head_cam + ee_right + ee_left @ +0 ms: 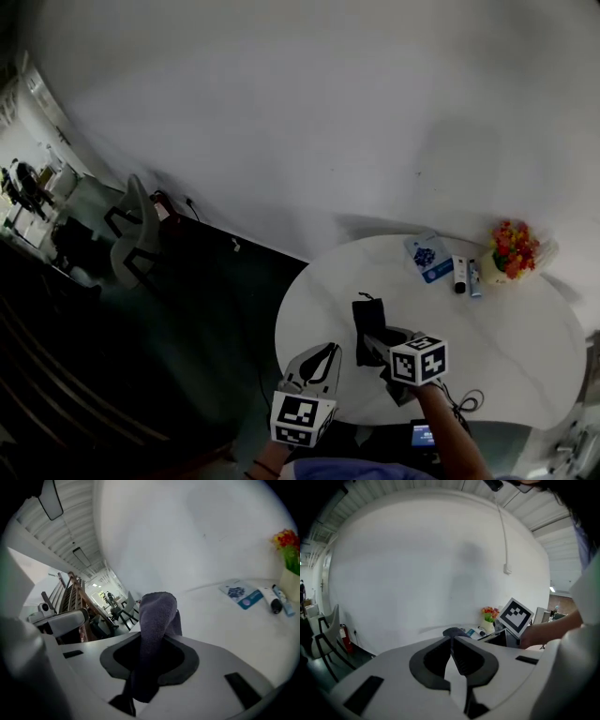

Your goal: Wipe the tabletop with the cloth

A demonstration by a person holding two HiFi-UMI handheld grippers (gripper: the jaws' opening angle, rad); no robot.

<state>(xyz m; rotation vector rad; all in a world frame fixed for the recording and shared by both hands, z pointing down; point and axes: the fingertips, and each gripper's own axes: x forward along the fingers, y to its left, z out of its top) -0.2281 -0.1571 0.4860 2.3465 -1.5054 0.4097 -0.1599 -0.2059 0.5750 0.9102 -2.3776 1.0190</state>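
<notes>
Closest to me, my left gripper (452, 643) has its jaws pressed together with nothing in them. Just past it, my right gripper (375, 345) is clamped on the dark cloth (158, 613), which sticks out in front over the white worktop (525, 347). The cloth is bunched up, so I think it could slip out if I rub hard. A long sweep could knock the tubes (459, 275) and flowers (511, 248) at the far edge. It is dim, so I cannot tell if the cloth touches the worktop.
</notes>
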